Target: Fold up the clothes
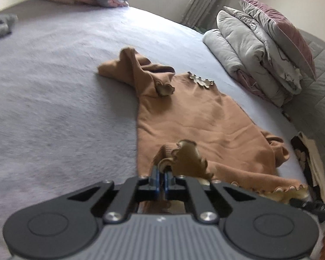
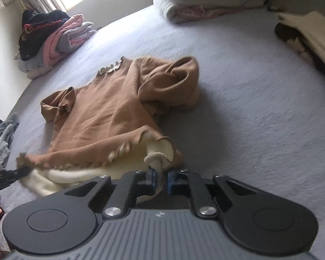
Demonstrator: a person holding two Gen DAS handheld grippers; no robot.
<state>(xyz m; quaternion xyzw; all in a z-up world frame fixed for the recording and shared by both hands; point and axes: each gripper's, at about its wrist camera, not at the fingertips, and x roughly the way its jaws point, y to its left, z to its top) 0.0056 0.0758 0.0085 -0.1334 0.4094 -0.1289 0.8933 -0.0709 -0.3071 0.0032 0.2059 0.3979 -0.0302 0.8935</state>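
1. Lying spread on the grey bed (image 1: pixel 54 86) is a brown ruffle-trimmed top (image 1: pixel 195 119), neck end pointing away and both sleeves bunched.
2. The left hand-held gripper (image 1: pixel 161 174) is pinching a scalloped corner of the hem, its blue pads closed on the fabric.
3. The right hand-held gripper (image 2: pixel 160 175) is clamping the other hem corner, where the cream lining (image 2: pixel 160 151) is showing.
4. Folded quilts (image 1: pixel 260 54) are sitting near the bed's edge.

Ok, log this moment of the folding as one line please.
stage: hem lifted | left tool: shut on brown top hem | right tool: shut on hem, cream lining showing | top: on bed, sleeves bunched, not yet folded
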